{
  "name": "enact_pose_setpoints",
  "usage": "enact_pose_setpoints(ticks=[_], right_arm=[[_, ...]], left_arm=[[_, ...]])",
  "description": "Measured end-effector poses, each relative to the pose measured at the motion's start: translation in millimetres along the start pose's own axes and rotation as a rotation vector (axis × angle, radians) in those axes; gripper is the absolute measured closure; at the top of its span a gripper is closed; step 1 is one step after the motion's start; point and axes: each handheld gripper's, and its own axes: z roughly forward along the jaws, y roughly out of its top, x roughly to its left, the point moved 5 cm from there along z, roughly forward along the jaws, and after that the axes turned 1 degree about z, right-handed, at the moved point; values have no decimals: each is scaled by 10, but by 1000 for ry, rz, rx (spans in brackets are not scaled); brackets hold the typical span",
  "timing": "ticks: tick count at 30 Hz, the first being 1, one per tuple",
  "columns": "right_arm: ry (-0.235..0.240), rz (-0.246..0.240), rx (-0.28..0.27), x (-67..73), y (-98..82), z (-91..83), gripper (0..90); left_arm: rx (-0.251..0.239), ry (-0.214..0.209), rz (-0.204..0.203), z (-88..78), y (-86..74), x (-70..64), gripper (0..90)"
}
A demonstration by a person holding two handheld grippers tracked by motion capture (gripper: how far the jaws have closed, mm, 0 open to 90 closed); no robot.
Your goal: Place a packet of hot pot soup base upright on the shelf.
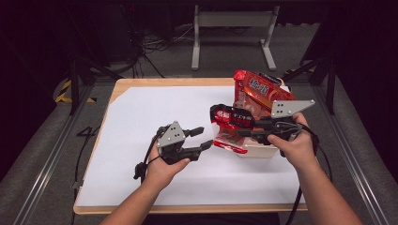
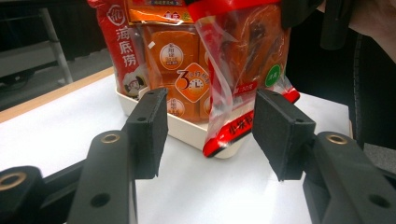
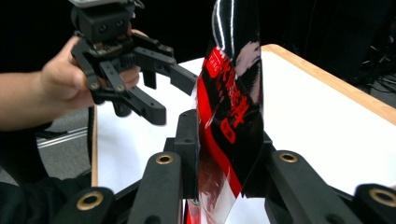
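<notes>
White paper covers the wooden table [image 1: 96, 140], and at its left the left gripper [image 1: 199, 138] hangs with its jaws apart and nothing between them, pointing right toward the packets. Just beyond its tips, the right gripper [image 1: 244, 129] is clamped on the upper edge of a red-and-clear sauce pouch [image 1: 228, 129]. The pouch hangs upright, long axis vertical, over the near-left corner of the cream tray [image 1: 256, 151] of orange seasoning packets [image 2: 180, 70], so the right hand is the nearer.

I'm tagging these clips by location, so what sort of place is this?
Probably a lab or studio set up for recording, not a home: a white-covered table on grey carpet, metal rails along both sides, loose cables on the floor behind, dark surroundings.
</notes>
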Motion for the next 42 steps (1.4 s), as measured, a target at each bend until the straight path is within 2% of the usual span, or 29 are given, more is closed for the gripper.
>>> enact_pose_setpoints(ticks=[5, 14, 18, 22, 27, 32, 36, 42], right_arm=[[-16, -31, 19, -96, -17, -113, 732], [-39, -36, 22, -225, -66, -246, 733], [-52, -28, 22, -292, -103, -304, 733], [-61, -31, 21, -342, -137, -352, 733], [-61, -23, 21, -390, -165, -394, 735], [-79, -16, 28, -450, -210, -421, 741], [-80, -4, 13, -505, -259, -440, 747], [-84, -10, 21, -559, -333, -458, 748]], left_arm=[[9, -2, -9, -43, 8, 15, 461], [10, 12, -25, -97, 4, 65, 458], [32, 42, -30, -149, -14, 119, 429], [51, 60, -55, -206, -39, 167, 413], [61, 80, -57, -268, -59, 208, 406], [59, 93, -67, -311, -72, 234, 405], [63, 97, -74, -326, -87, 253, 406], [61, 98, -73, -324, -87, 267, 407]])
